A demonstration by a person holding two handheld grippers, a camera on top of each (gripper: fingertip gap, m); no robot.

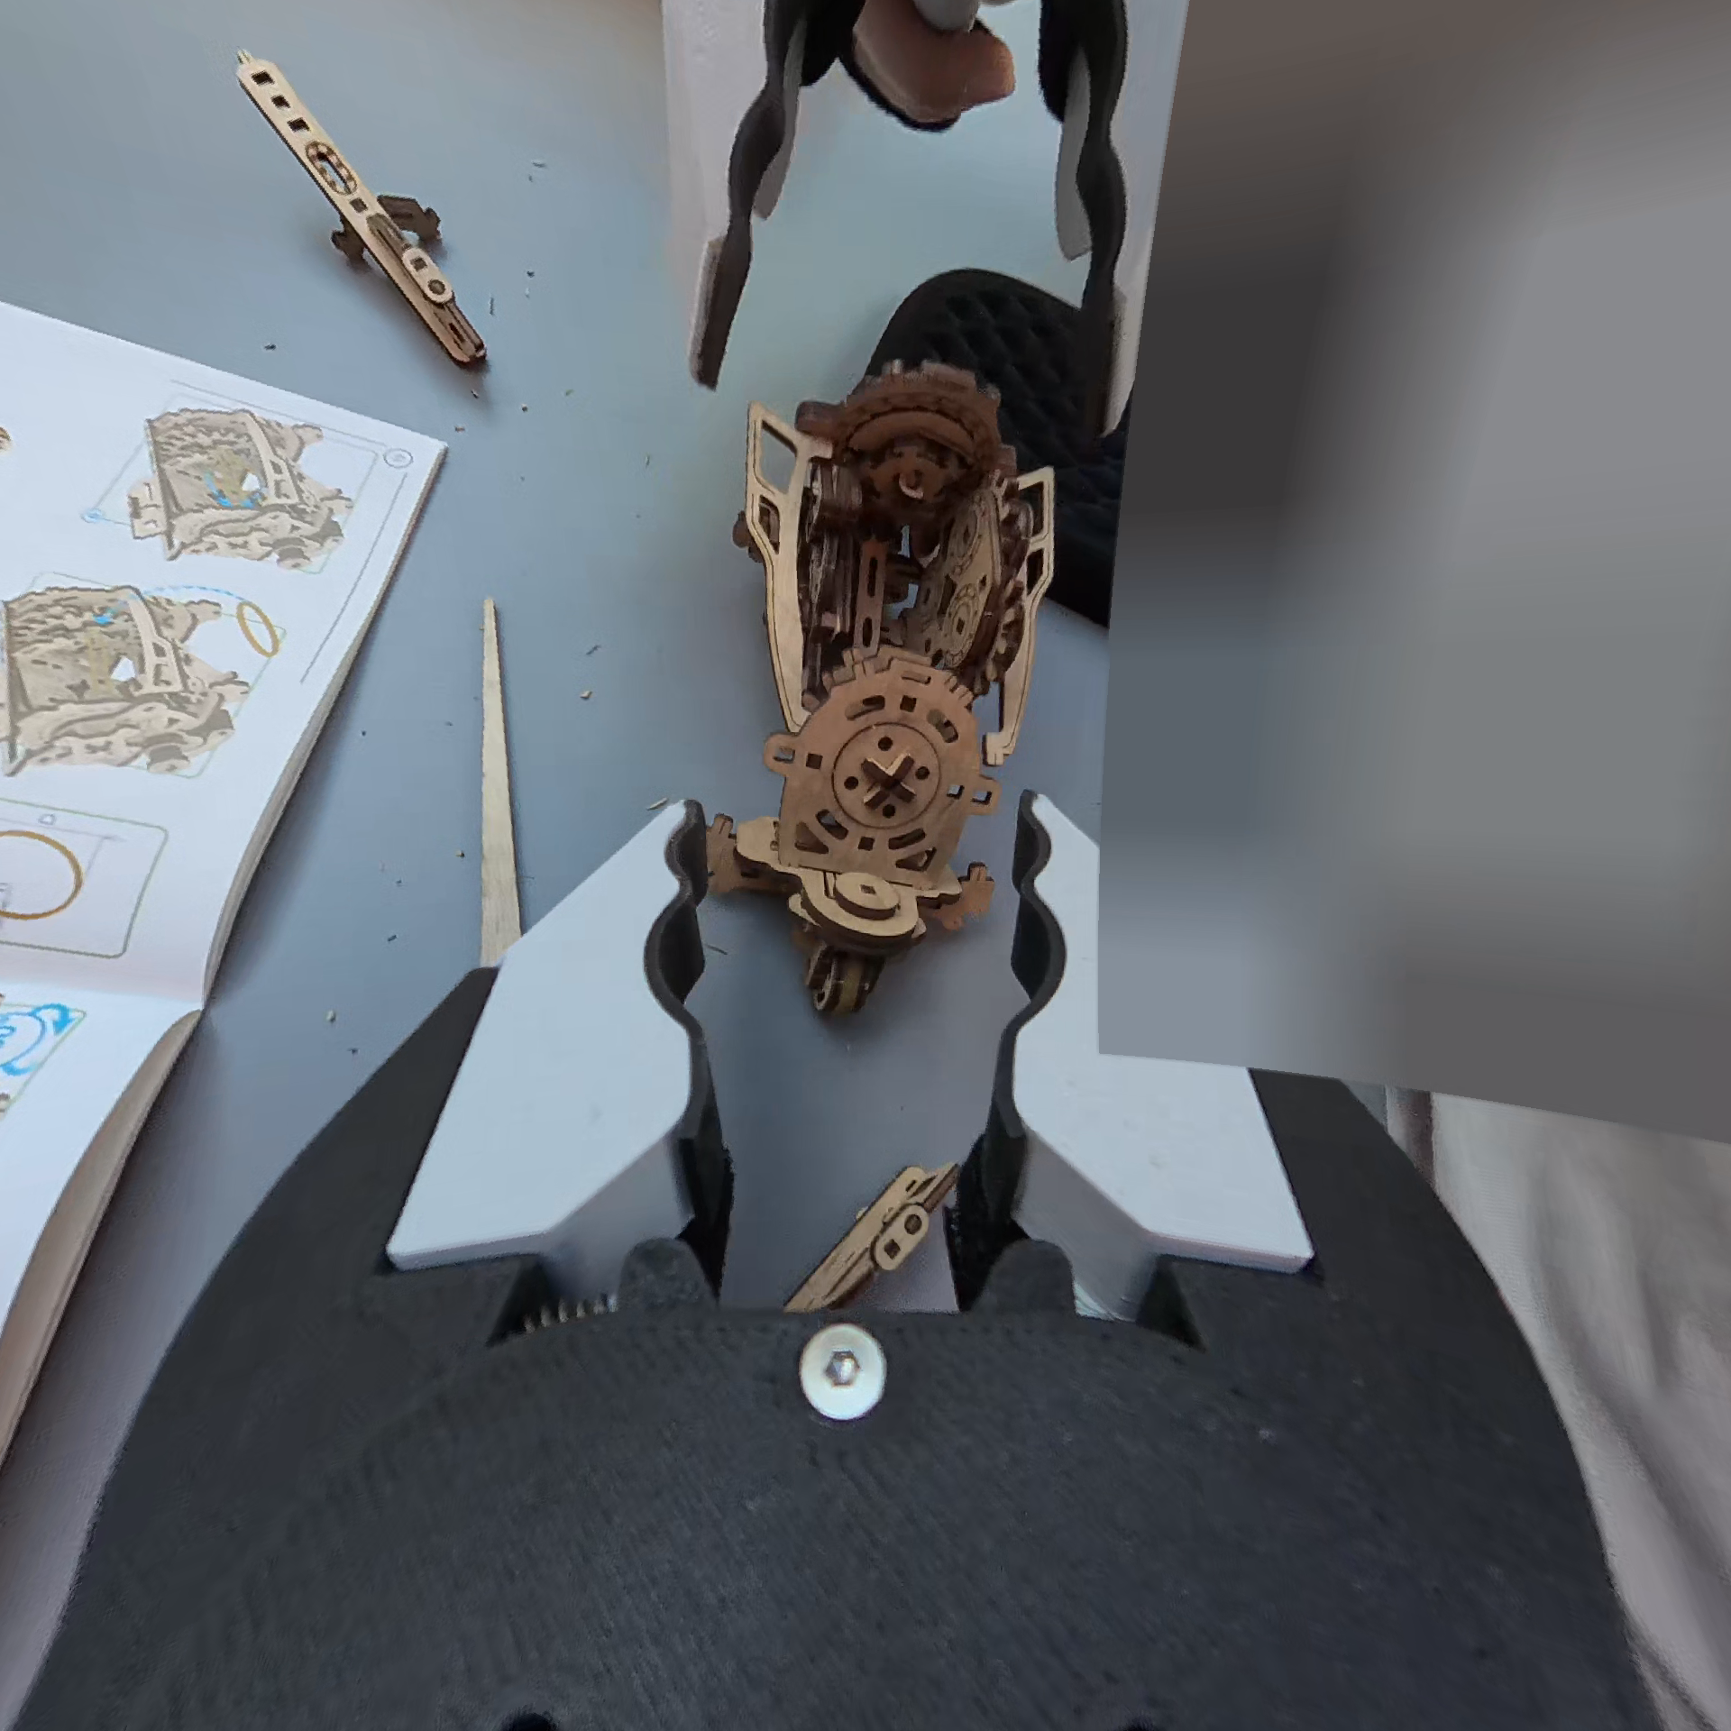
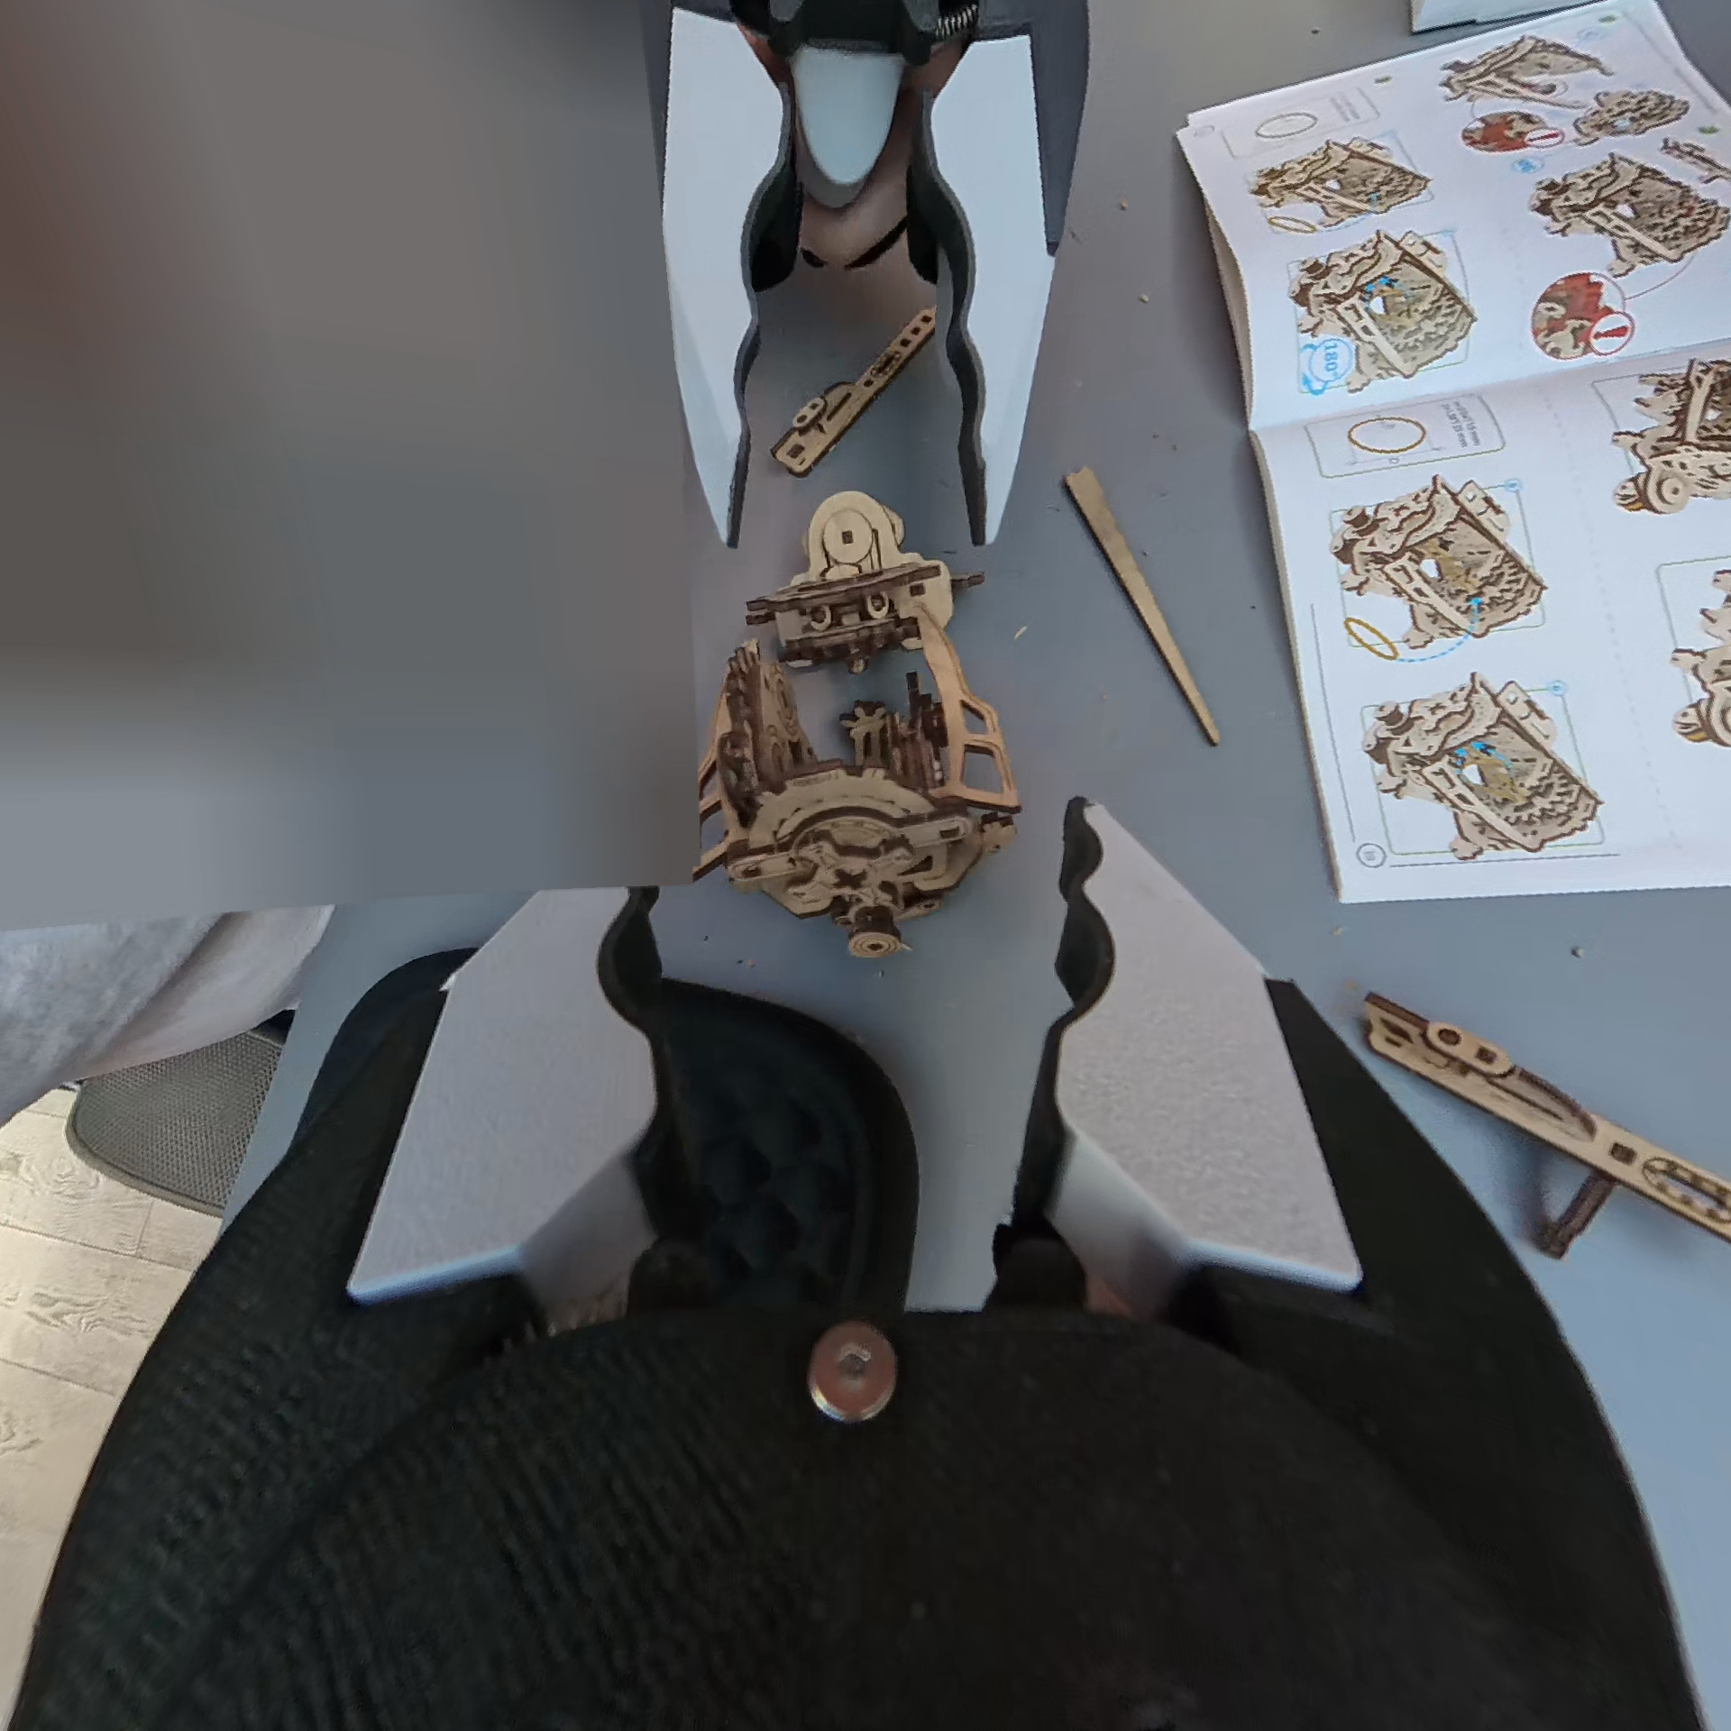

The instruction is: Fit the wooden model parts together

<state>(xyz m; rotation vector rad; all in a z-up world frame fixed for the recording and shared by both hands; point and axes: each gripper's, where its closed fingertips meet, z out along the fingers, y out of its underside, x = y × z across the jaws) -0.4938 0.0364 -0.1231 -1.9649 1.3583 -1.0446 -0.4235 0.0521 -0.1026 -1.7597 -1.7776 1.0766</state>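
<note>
Left wrist view: the left gripper [image 1: 857,815] sits nearest, jaws spread wide and holding nothing, its tips flanking the near end of the wooden model [image 1: 885,693] without touching it. The model lies on the grey table [image 1: 581,281]. A slotted wooden strip [image 1: 895,1232] lies between the finger bases, nearer than the model. Left of the model lie a pointed wooden stick [image 1: 496,787] and the open instruction booklet [image 1: 187,656]; beyond it, the right gripper [image 1: 913,375] hangs open.

Right wrist view: the right gripper [image 2: 857,852], wide open and empty, frames the model's [image 2: 852,740] near end. Beyond the model lies the strip [image 2: 848,398], between the left gripper's [image 2: 852,539] open fingers. Right of the model sit the stick [image 2: 1138,599], booklet [image 2: 1499,468] and another slotted wooden part [image 2: 1555,1119]
</note>
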